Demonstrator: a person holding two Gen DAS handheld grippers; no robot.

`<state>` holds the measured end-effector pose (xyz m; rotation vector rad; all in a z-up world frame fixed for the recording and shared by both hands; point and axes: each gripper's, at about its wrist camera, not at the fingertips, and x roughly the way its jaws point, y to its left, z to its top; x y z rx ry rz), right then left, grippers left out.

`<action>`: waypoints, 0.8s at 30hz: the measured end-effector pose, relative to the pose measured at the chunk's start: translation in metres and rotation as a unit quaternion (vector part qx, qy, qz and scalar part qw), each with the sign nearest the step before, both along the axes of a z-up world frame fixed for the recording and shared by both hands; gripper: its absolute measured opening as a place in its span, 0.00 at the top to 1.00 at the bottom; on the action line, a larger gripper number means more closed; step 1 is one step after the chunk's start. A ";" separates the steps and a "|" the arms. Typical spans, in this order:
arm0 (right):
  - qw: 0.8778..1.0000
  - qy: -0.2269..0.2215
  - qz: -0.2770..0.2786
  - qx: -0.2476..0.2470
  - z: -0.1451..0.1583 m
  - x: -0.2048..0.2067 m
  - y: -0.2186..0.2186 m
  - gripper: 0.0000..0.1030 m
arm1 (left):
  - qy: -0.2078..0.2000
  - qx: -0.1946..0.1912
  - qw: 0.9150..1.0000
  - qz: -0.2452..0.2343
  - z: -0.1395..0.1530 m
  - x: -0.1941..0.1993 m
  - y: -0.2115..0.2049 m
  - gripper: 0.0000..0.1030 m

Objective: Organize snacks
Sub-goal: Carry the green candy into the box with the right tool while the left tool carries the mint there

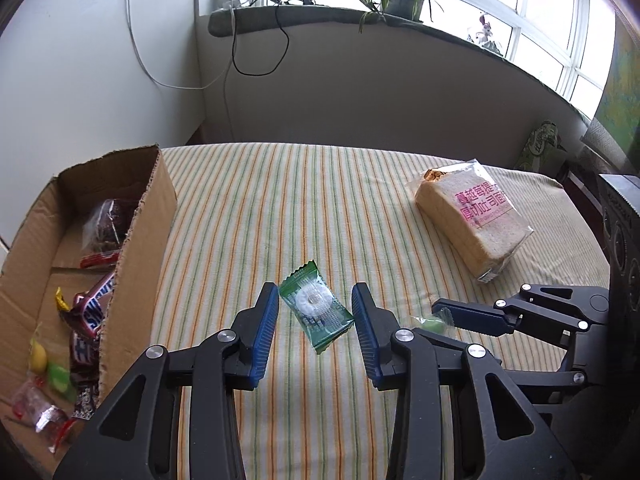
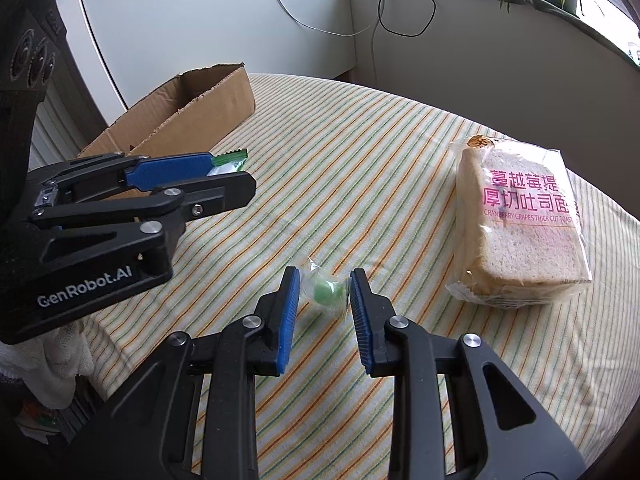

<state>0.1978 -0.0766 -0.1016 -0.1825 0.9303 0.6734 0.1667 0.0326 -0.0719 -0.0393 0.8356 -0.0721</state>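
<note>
A green wrapped mint candy [image 1: 317, 309] lies on the striped cloth between the open fingers of my left gripper [image 1: 315, 300]; the pads stand apart from it on each side. It also shows in the right wrist view [image 2: 229, 163] behind the left gripper [image 2: 224, 168]. A small clear-wrapped green candy [image 2: 325, 289] lies between the open pads of my right gripper [image 2: 324, 284], close to both pads. In the left wrist view the right gripper [image 1: 438, 312] is beside that candy [image 1: 433, 325]. A bagged loaf of sliced toast [image 2: 524, 228] lies to the right.
An open cardboard box [image 1: 132, 232] at the left holds several snacks, among them Snickers bars [image 1: 96, 308] and small wrapped sweets. The box shows at the back left in the right wrist view [image 2: 200, 120]. The striped cloth [image 1: 300, 208] covers the table. A wall and windowsill lie beyond.
</note>
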 end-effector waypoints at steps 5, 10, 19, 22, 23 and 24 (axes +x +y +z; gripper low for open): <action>1.000 0.003 -0.008 0.003 0.005 -0.006 -0.004 0.74 | -0.018 -0.003 1.000 -0.003 0.013 -0.015 0.002 0.65; 1.000 -0.003 -0.010 0.007 0.019 -0.010 0.001 0.74 | -0.033 -0.010 0.999 -0.002 0.023 -0.027 0.008 0.65; 0.999 -0.029 0.002 0.013 0.053 -0.012 0.034 0.74 | -0.059 -0.021 0.998 0.018 0.040 -0.047 0.040 0.65; 0.999 -0.034 0.009 0.016 0.062 -0.008 0.049 0.74 | -0.066 -0.022 0.997 0.028 0.044 -0.054 0.055 0.65; 0.999 -0.035 0.012 0.018 0.065 -0.007 0.054 0.74 | -0.068 -0.022 0.997 0.032 0.046 -0.056 0.060 0.65; 0.999 -0.036 0.015 0.021 0.068 -0.006 0.058 0.74 | -0.070 -0.022 0.997 0.035 0.047 -0.058 0.065 0.65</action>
